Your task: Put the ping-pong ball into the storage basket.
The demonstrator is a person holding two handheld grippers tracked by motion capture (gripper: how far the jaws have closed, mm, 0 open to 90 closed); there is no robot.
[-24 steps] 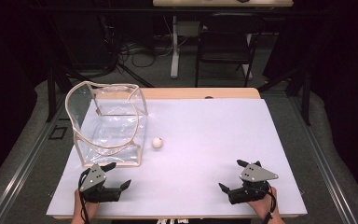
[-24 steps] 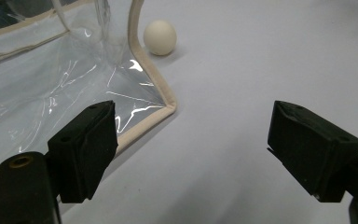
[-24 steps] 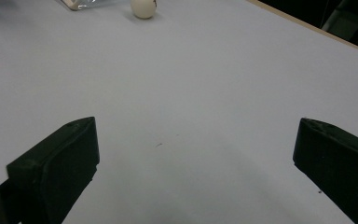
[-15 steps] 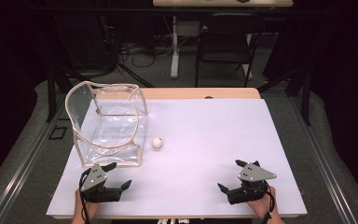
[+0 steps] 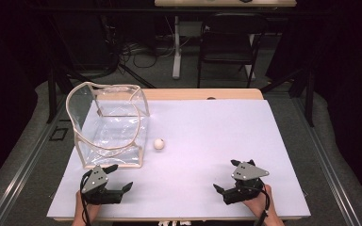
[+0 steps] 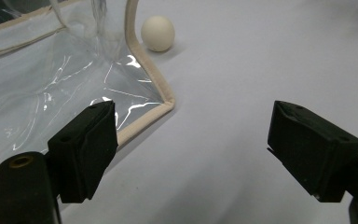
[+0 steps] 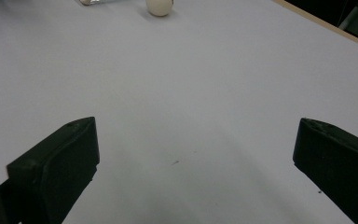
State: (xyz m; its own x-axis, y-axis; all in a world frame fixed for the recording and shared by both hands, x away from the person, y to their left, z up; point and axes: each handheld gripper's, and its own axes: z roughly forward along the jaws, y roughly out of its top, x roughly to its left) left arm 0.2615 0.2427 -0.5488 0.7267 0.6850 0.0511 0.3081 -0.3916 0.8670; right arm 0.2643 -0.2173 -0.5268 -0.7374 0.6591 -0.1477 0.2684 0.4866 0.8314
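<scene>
White table takes up most of the high view. Clear plastic bag with beige trim stands open at the left side, mouth up, its near corner just ahead of the left gripper. Left gripper sits at the near-left edge, jaws spread wide, nothing between them. Right gripper at the near-right edge, well apart from the bag, jaws also wide open and empty. Small off-white ball rests on the table just right of the bag, not touching either gripper.
</scene>
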